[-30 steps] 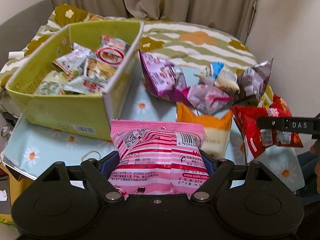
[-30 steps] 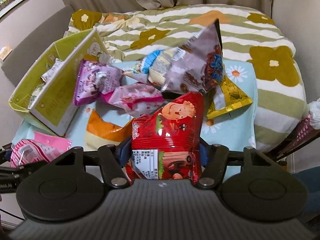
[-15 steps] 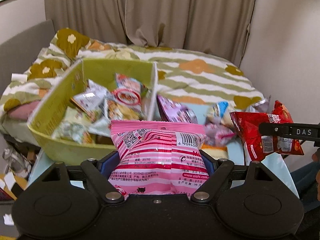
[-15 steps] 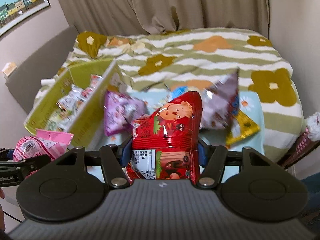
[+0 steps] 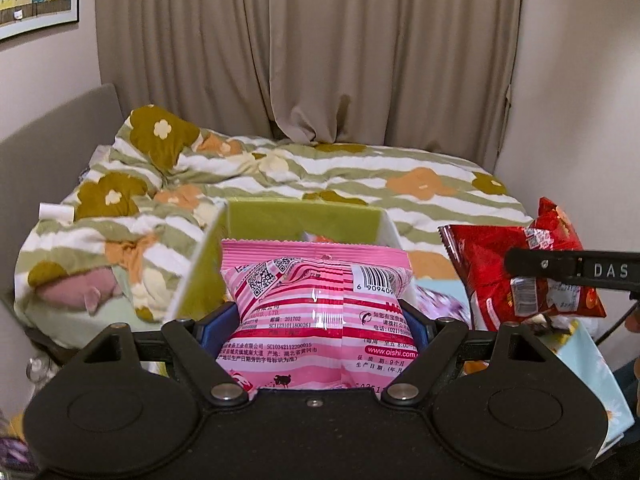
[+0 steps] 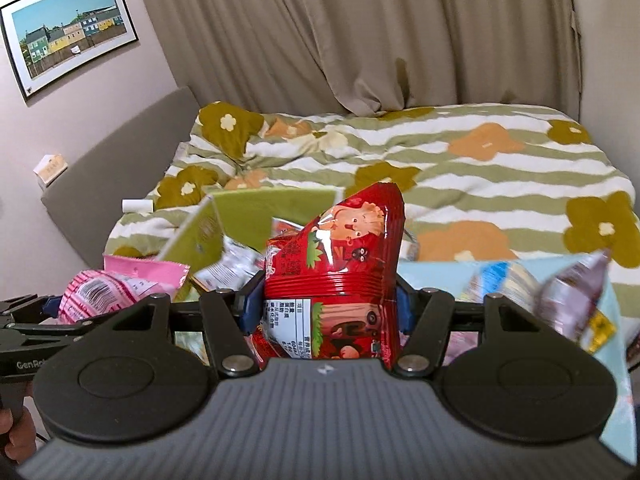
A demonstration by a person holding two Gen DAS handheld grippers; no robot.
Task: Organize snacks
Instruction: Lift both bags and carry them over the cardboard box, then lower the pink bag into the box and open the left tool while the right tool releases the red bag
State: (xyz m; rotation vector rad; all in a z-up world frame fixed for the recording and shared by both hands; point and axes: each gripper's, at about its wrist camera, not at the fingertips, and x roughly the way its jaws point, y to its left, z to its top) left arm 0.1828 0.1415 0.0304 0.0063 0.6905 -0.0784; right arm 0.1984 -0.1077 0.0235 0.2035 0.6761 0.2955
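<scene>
My left gripper is shut on a pink striped snack bag and holds it up in front of the green cardboard box. My right gripper is shut on a red snack bag, also lifted, just before the same box, which holds several snack packets. The red bag shows at the right of the left wrist view. The pink bag shows at the left of the right wrist view.
More snack bags lie on a light blue daisy cloth at the right. Behind is a bed with a striped flower quilt, curtains and a grey headboard on the left.
Both grippers have risen with their bags and tilted up. The box and loose snacks have dropped low in both views, and the right gripper has moved left toward the box.
</scene>
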